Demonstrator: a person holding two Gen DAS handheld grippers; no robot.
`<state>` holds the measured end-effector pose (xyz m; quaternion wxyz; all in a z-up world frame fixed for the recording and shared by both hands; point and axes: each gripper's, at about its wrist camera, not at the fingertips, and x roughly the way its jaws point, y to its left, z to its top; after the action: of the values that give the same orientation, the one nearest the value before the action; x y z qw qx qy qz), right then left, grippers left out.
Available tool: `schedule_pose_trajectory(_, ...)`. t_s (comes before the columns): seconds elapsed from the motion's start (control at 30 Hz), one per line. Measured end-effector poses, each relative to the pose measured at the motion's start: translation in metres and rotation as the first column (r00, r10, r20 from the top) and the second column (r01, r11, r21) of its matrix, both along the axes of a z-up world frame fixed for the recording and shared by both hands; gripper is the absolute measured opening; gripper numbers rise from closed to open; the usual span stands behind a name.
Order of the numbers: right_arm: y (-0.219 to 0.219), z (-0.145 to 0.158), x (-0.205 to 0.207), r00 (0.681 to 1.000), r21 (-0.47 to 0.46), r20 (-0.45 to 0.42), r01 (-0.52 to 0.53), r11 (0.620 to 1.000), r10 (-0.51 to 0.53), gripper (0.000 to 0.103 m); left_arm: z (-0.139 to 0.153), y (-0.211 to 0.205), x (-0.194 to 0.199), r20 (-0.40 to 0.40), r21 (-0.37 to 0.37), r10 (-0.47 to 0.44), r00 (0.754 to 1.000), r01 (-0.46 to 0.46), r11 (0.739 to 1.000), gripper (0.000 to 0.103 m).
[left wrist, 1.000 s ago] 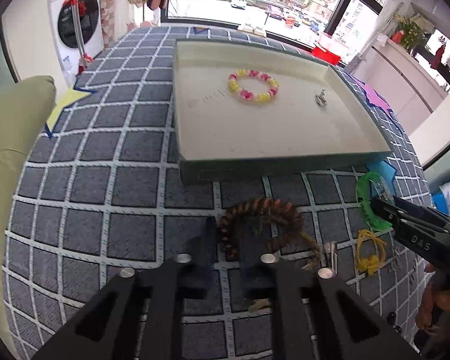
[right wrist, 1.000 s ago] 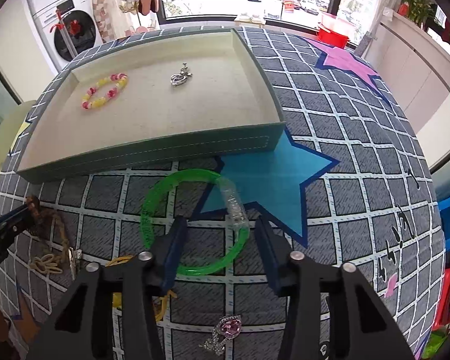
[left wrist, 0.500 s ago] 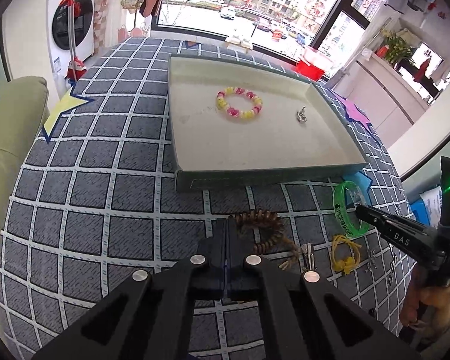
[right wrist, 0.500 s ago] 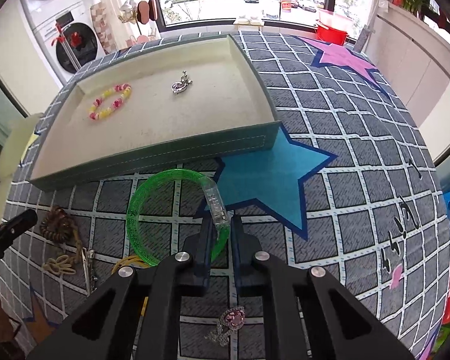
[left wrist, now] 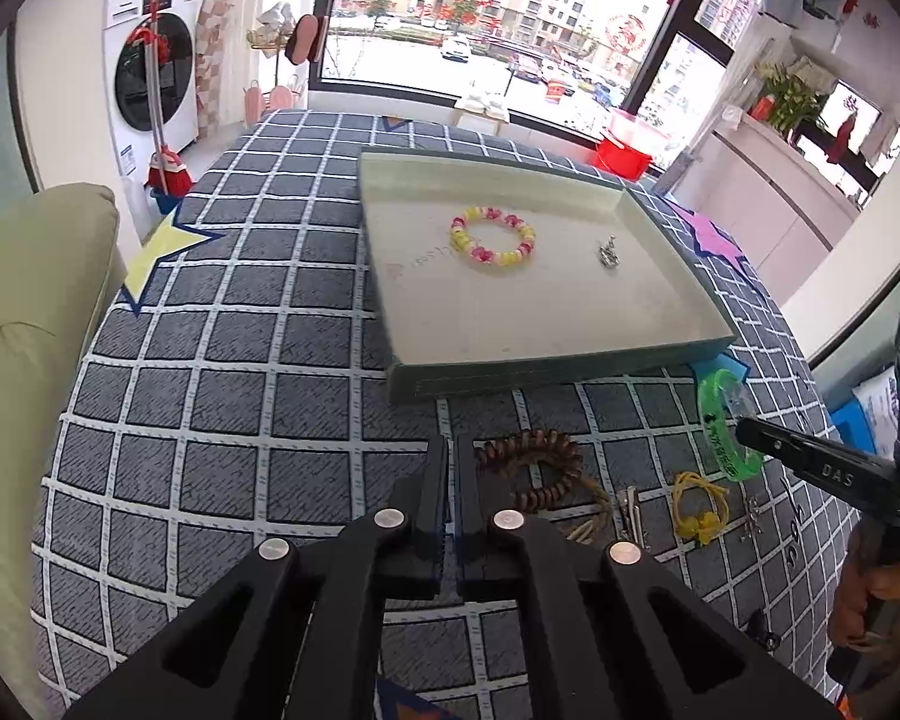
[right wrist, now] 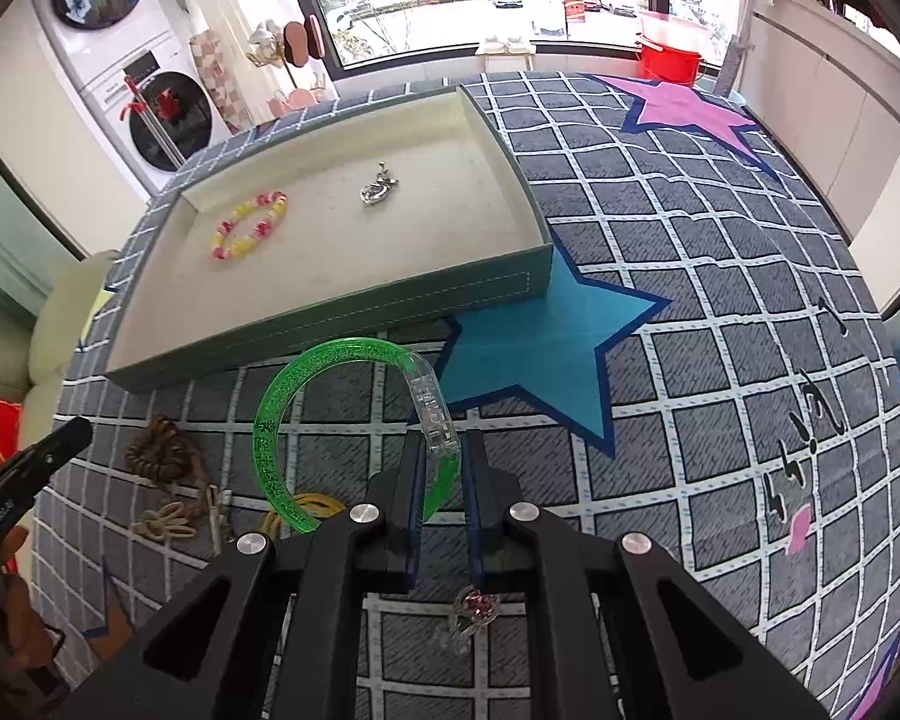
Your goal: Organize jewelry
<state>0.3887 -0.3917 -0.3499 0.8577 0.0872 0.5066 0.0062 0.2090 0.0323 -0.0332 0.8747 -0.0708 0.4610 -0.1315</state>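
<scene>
A grey-green tray holds a pink-and-yellow bead bracelet and a silver charm. My right gripper is shut on the green bangle and holds it lifted and tilted above the cloth; the bangle also shows in the left wrist view. My left gripper is shut and empty, just left of the brown bead bracelet.
On the checked cloth lie a yellow cord piece, a metal clip, a small silver piece and a pink-stone charm. A green sofa arm is at the left.
Both grippers closed from open. The right one closed on the green bangle and lifted it. The left one closed empty beside the brown bracelet and drew back.
</scene>
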Motion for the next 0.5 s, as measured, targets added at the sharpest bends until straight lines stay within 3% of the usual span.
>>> schedule_pose_trajectory(0.03, 0.000, 0.001, -0.001, 1.000, 0.007, 0.002, -0.003, 1.000, 0.003, 0.013, 0.000, 0.000, 0.001, -0.007, 0.004, 0.002, 1.000, -0.002, 1.000, 0.098)
schedule_pose_trajectory(0.07, 0.001, 0.002, -0.002, 1.000, 0.014, 0.003, -0.006, 1.000, 0.006, 0.013, -0.006, -0.002, 0.003, -0.039, 0.027, 0.010, 0.999, -0.009, 1.000, 0.103)
schedule_pose_trajectory(0.17, 0.002, 0.005, -0.005, 1.000, 0.032, 0.010, -0.012, 0.999, 0.012, 0.013, -0.031, -0.019, 0.005, -0.028, 0.063, -0.021, 0.999, 0.023, 0.998, 0.103)
schedule_pose_trajectory(0.3, 0.003, 0.008, -0.008, 1.000, 0.040, 0.019, -0.017, 0.999, 0.016, 0.013, -0.070, -0.041, 0.015, -0.032, 0.118, 0.011, 0.999, -0.007, 0.993, 0.103)
schedule_pose_trajectory(0.4, 0.003, 0.010, -0.011, 1.000, 0.046, 0.024, -0.020, 0.999, 0.018, 0.013, -0.102, -0.050, 0.030, -0.078, 0.074, 0.030, 0.997, -0.024, 0.997, 0.102)
schedule_pose_trajectory(0.5, 0.002, 0.012, -0.014, 0.999, 0.039, 0.032, -0.022, 0.999, 0.021, 0.013, -0.135, -0.057, 0.048, -0.148, 0.021, 0.029, 0.989, -0.026, 0.999, 0.079)
